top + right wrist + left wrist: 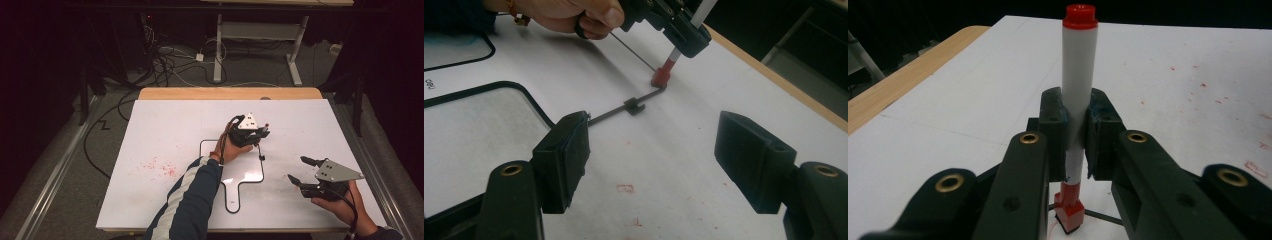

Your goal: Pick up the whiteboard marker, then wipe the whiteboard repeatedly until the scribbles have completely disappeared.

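Note:
A white marker with a red cap at its far end stands clamped between the jaws of my left gripper. Its red lower end sits on or just above the white table top. In the high view my left gripper is over the far right corner of a small black-rimmed whiteboard. A thin black cord with a clip runs from the marker's red end toward the board. My right gripper hovers to the right of the board, open, with nothing between its pads.
The table's white sheet carries red marker stains at the left. A wooden table edge runs along the far side. Cables and desk legs lie on the floor beyond.

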### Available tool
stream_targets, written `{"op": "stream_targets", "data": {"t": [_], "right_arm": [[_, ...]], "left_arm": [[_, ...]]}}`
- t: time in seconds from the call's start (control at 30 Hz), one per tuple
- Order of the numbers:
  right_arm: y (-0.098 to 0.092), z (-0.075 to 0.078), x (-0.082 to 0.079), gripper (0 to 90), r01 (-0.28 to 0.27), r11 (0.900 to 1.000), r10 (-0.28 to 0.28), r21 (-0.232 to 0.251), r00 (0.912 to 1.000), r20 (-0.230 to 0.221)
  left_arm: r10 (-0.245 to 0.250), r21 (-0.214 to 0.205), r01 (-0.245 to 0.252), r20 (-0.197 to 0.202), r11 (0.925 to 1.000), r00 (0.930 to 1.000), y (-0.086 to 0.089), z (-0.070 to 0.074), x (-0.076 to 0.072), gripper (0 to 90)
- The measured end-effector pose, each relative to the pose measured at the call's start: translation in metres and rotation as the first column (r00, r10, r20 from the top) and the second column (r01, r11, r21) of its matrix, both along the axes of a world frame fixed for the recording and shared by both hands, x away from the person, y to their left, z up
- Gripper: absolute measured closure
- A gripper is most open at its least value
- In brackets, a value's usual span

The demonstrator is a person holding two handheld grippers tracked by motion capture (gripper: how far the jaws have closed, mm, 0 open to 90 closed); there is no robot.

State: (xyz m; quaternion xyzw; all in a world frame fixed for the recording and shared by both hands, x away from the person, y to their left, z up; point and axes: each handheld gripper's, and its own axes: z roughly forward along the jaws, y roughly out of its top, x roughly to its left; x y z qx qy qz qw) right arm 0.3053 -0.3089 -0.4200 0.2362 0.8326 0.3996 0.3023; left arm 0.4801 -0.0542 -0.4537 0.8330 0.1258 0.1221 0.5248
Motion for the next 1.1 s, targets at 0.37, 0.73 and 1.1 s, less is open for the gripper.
{"op": "stream_targets", "data": {"t": [0.37,0.73,1.1], "right_arm": [[0.006,0.002,0.004,31.3,-0.024,0.9997,0.024,-0.002,0.9997,0.008],[0.000,0.001,-0.002,31.4,-0.005,1.0000,0.005,-0.005,1.0000,0.003],[-0.001,0.002,-0.005,31.4,0.002,0.9999,-0.002,-0.011,1.0000,0.007]], "left_arm": [[0.061,0.000,-0.061,-0.015,0.9981,0.9980,0.023,0.000,0.004,78.9],[0.004,0.040,-0.005,0.019,0.9992,0.9998,0.008,0.002,-0.008,78.9],[0.101,-0.012,-0.101,-0.031,0.9948,0.9944,0.065,-0.004,-0.001,78.8]]}}
